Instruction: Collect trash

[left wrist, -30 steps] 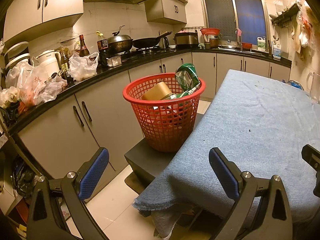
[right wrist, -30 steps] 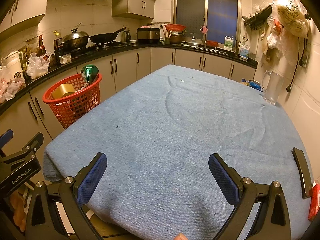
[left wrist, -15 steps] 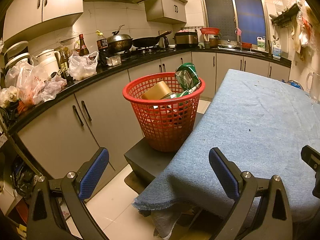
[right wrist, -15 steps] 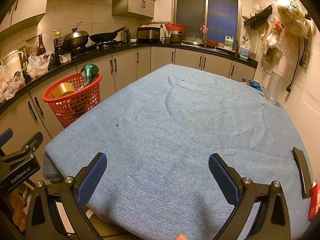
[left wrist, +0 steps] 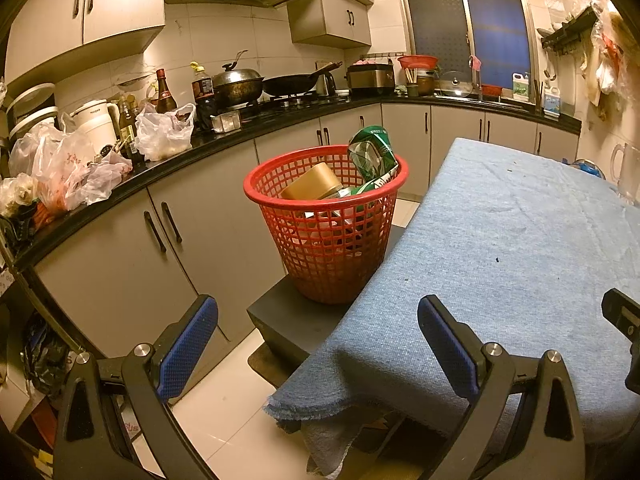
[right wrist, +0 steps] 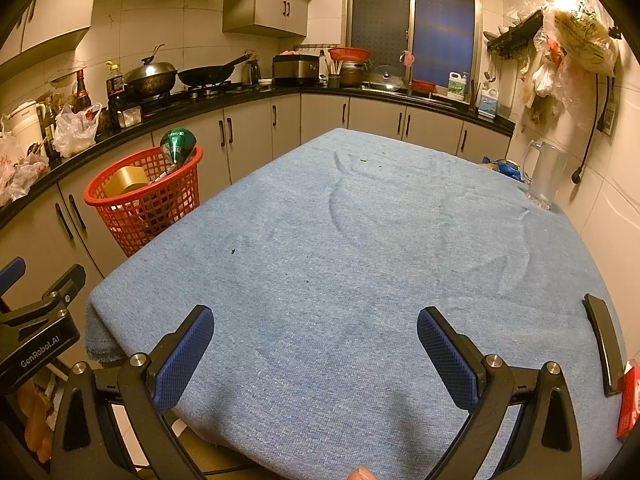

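Note:
A red mesh basket (left wrist: 326,236) stands on a dark stool (left wrist: 288,320) beside the table's left edge; it also shows in the right wrist view (right wrist: 140,200). It holds a tan tape roll (left wrist: 312,186), a green foil bag (left wrist: 374,152) and other trash. My left gripper (left wrist: 316,344) is open and empty, held near the table's front left corner, short of the basket. My right gripper (right wrist: 314,348) is open and empty above the front of the blue tablecloth (right wrist: 360,240).
A glass pitcher (right wrist: 546,178) and a blue packet (right wrist: 502,166) sit at the table's far right. A dark flat object (right wrist: 602,344) and a red box (right wrist: 628,404) lie at the right front edge. Black counters with pots and plastic bags (left wrist: 164,132) run along the left.
Both grippers stay open and nearly still. The left wrist view has drifted very slightly; nothing was picked up or released.

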Motion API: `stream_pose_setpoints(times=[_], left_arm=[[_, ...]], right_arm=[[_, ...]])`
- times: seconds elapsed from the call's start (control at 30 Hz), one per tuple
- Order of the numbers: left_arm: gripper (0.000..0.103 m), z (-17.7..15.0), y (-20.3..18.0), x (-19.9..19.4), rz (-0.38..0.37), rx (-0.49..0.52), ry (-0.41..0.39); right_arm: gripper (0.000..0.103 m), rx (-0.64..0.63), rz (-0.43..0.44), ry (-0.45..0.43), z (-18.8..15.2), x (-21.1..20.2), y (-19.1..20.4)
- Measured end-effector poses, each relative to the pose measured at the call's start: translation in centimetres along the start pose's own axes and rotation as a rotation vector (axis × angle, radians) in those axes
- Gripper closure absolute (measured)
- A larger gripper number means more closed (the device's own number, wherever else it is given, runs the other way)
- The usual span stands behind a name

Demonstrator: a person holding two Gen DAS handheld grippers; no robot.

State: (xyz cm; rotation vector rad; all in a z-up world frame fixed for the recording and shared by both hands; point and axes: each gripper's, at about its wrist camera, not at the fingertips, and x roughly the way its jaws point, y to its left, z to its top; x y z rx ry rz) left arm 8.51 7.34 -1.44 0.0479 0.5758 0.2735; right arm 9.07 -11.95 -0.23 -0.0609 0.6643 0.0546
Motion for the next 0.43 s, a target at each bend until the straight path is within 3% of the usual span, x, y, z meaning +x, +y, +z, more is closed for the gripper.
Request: stream_pose_setpoints(times=[0.43], left_arm=[[0.003,1.1,-1.8,0.0,0.014,0.049,-0.019]], right_arm=[[0.000,0.037,-0.009,-0.006,0.4,-0.2,-2.3]])
